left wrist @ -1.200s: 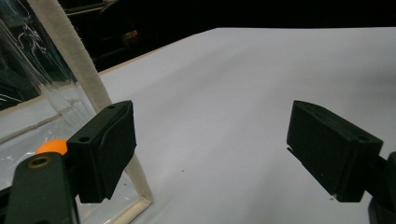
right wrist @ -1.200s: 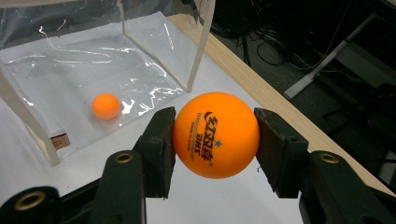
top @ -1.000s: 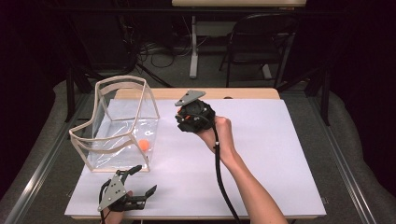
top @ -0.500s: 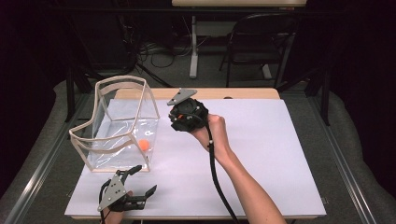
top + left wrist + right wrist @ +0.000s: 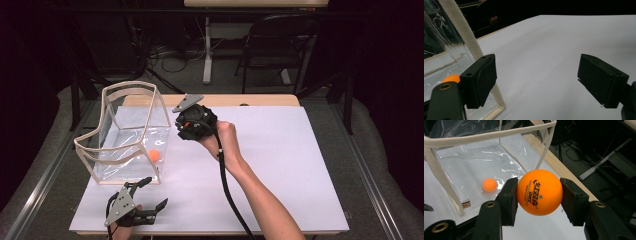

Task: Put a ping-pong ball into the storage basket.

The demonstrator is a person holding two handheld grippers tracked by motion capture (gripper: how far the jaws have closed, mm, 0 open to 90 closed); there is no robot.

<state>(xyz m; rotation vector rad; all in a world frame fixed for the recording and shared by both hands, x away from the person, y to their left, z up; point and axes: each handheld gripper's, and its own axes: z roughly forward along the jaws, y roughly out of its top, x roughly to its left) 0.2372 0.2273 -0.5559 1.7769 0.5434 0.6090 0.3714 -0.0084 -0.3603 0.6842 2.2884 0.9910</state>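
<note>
Held between the pads of my right gripper point(image 5: 538, 201) is an orange table-tennis ball point(image 5: 539, 192) with black print. In the high view that right gripper point(image 5: 184, 125) hovers just beside the right wall of a clear plastic bag with a cream rim point(image 5: 127, 87), pointing towards it. A second orange ball point(image 5: 155, 155) lies on the bag's floor, also seen as a small ball point(image 5: 489, 185) through the open top. My left gripper point(image 5: 152, 194) rests near the front edge, below the bag, jaws wide and empty. From its own view the left gripper point(image 5: 536, 80) faces bare white sheet.
A white sheet point(image 5: 300, 165) covers the wooden table, with wide bare room right of the hand. The bag's cream corner strip point(image 5: 461, 27) stands close to my left jaw. A dark chair point(image 5: 280, 45) and cables sit beyond the far edge.
My right gripper has drifted a little to the left with the ball, closer to the bag's wall. The left gripper has stayed put.
</note>
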